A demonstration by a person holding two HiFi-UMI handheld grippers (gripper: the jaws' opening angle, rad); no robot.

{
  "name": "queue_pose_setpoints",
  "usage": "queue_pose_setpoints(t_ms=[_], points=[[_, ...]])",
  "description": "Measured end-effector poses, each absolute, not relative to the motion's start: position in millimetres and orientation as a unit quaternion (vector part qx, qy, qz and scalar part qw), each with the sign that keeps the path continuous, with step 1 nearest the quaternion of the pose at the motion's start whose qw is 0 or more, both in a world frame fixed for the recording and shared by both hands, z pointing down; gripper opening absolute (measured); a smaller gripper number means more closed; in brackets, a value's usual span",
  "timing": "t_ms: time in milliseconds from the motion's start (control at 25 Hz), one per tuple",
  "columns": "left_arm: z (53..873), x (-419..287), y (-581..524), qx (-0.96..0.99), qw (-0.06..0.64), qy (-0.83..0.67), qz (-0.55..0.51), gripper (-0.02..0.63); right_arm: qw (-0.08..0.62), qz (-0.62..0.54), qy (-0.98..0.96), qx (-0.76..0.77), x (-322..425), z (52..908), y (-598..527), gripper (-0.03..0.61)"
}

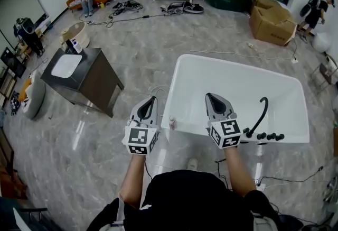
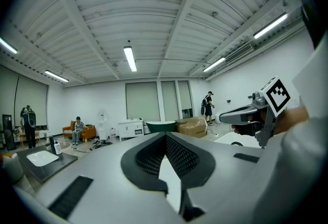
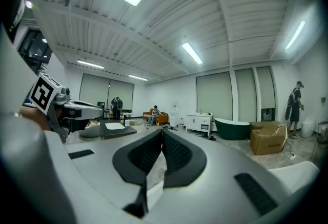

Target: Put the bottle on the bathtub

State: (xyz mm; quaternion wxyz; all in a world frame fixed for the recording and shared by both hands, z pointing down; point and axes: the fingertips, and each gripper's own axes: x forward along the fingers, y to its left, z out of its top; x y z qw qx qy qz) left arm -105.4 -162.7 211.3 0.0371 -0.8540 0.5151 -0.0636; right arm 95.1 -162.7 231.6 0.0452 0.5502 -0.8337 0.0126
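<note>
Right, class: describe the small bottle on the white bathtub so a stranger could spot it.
Find the big white rectangular bathtub. At its near left corner, on the rim, stands a small pale bottle. Its only neighbour on that rim, the black curved tap, sits at the opposite, right end.

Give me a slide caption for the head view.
Shut, empty left gripper and right gripper above the white bathtub; bottle on its rim between them.
</note>
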Motion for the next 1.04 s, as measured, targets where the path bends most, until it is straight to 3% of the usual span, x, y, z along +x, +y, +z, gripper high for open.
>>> queue_pose_setpoints(t_ms=[1040], points=[[220.2,-103.1,-172.2,-0.853,0.019,0.520,-0.052,0.014,0.046,0.012,-0.837,0.545,88.2,235.1,-173.6,0.025]])
